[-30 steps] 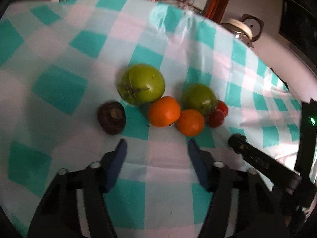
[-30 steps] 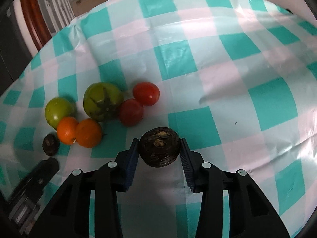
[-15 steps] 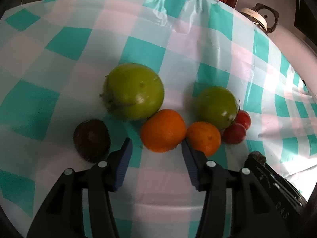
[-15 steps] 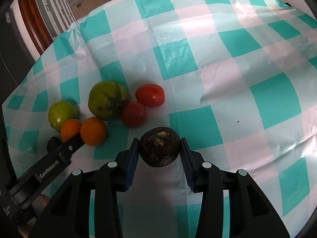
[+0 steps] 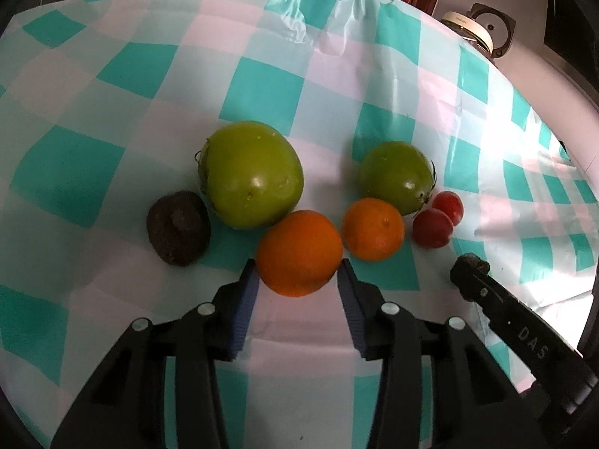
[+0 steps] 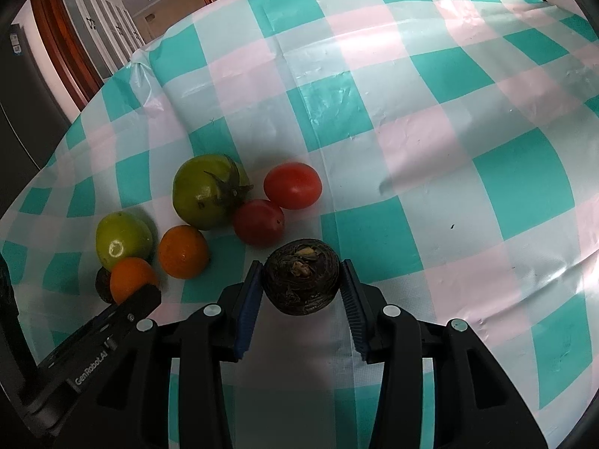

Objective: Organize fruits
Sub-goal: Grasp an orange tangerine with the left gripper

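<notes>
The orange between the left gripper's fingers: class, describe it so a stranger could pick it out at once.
On the checked tablecloth lies a cluster of fruit. At its near edge, between the left gripper fingers, sits the orange. It looks larger than the other orange to its right.

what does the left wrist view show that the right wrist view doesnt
Only the left wrist view shows the whole dark fruit on the cloth and a kettle behind the table. Only the right wrist view shows the dark fruit held in the right gripper. Both show two green tomatoes, two oranges, two red tomatoes and the checked tablecloth.
</notes>
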### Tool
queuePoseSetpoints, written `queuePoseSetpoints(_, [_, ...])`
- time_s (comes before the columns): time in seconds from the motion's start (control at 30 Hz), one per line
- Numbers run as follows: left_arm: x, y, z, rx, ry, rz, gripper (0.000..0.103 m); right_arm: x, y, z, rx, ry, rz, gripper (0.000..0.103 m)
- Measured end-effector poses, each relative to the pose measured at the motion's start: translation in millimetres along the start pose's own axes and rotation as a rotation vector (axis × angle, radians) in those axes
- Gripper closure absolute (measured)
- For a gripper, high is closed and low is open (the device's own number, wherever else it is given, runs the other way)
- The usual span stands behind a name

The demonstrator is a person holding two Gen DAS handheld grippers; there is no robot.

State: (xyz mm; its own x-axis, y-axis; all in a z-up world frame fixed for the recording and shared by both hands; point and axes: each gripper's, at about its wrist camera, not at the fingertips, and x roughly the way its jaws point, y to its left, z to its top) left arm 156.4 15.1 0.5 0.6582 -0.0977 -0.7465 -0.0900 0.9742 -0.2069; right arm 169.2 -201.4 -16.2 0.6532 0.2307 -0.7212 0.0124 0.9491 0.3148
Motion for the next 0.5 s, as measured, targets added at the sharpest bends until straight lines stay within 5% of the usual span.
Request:
queuePoseSetpoints(0.17, [6,-2,8,-0.009,-0.004,0.005,0.045,2,8,1,-0.001,0.0,-0.003,0.06])
queuePoseSetpoints(0.3, [7,-3,9,-0.003,-0.002,-0.015,0.058,2,11,1,0.003,-0.001,0.003,0.06])
queuePoseSetpoints(0.5, [-3,3,2,-0.014,-0.014,-0.014,0.059,-2,6,-1,0.029,-0.006,0.038,0.06])
